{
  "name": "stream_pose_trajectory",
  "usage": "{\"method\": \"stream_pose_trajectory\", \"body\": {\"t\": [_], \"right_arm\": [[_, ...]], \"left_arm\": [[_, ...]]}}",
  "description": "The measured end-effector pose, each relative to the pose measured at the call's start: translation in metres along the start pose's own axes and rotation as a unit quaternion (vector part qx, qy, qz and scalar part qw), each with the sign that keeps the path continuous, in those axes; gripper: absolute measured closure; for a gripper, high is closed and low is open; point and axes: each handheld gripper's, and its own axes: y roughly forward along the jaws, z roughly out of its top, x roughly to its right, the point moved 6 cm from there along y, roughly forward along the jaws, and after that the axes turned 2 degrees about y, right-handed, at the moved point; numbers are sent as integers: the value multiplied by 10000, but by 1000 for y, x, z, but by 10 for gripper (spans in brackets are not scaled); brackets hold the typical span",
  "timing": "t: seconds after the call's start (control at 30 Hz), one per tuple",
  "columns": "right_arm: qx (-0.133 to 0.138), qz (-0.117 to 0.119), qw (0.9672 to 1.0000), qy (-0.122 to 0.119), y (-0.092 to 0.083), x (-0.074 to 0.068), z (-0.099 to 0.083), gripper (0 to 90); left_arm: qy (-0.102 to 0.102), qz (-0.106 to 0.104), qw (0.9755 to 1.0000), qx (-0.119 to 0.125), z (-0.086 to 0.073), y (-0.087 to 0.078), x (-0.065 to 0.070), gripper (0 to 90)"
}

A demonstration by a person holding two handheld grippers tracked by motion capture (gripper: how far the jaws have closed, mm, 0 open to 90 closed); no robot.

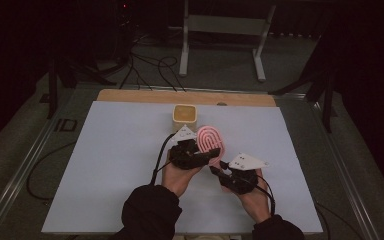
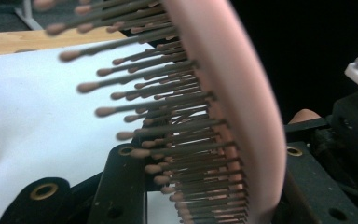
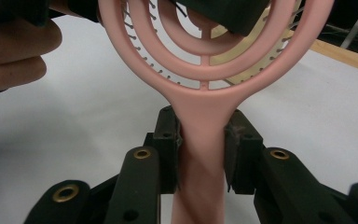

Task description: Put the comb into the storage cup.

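Holding a pink hairbrush [image 1: 211, 141] between them above the middle of the white-covered worktop [image 1: 110, 165], both pairs of tongs meet near the person's side. The right tongs [image 1: 218, 168] are closed on the brush's handle, their pads pressing it from both sides in the right gripper view, with the ringed, open-backed head [image 3: 209, 46] rising beyond them. The left tongs [image 1: 211, 156] are clamped across the head of the brush: in the left gripper view one jaw sits among the brown-tipped bristles [image 2: 168, 121] and the other against the pink back rim, so nothing more can fit between them. The brush stands tilted, head away from the person.

Just beyond the brush head sits a small yellowish square container [image 1: 184, 115], near but apart from it. The two grippers crowd each other, the left one lying right beside the right one's jaws. A wooden edge [image 1: 185, 97] of the worktop shows at the far side; cables [image 1: 150, 70] and a white frame [image 1: 220, 35] lie on the floor behind.
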Motion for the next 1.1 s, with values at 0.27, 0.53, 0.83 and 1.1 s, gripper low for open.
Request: {"method": "stream_pose_trajectory", "body": {"t": [0.27, 0.53, 0.83, 1.1], "right_arm": [[70, -4, 10000, -22, -1, 1, 1, 680], [179, 294, 9993, 132, -3, 1, 4, 366], [257, 3, 9985, 487, -21, 22, 3, 78], [392, -325, 9980, 385, -42, 40, -10, 78]], "left_arm": [[-70, -28, 10000, 9, 2, -1, 1, 641], [13, 156, 9999, -22, 3, -2, -5, 644], [70, 345, 9994, 37, 13, -15, -15, 644], [105, 467, 9987, 164, 26, -28, -23, 644]]}}
